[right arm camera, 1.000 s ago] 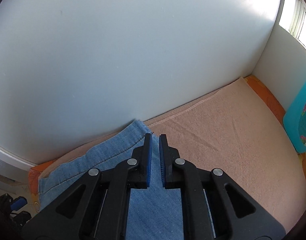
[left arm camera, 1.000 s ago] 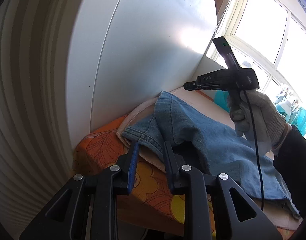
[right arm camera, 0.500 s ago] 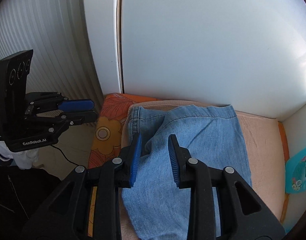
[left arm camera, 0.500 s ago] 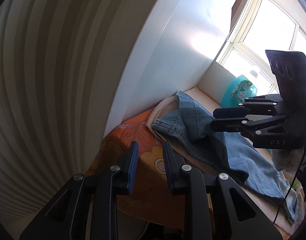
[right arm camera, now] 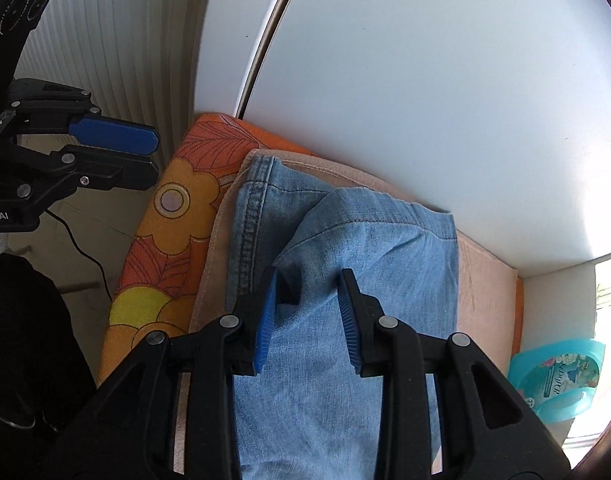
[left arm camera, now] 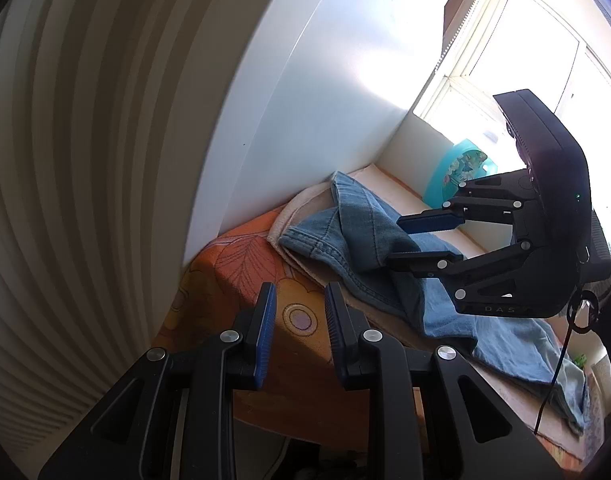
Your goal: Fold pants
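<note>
Left wrist view: the left gripper is held off the corner of the orange flowered cover, jaws a little apart with nothing between them, just as a second ago. The pants are seen lying on a beige cloth against the white wall, one end already folded over itself. The right gripper is now hung low over the denim where a second ago it was held high above it, and its jaws are opening. "DAS" can be read on its body. A teal bottle is seen in the far corner by the window.

Right wrist view: the right gripper is pointed steeply down at the folded flap, the denim lying below its opening jaws; the pads are not pressed on the cloth. A second ago they were nearly together, so the flap looks to have been let go and laid flat, and one fold may be judged done. The left gripper is seen off to the side, clear of the pants, with "ot.AI" legible on its body. The bottle's label is too small to be read.
</note>
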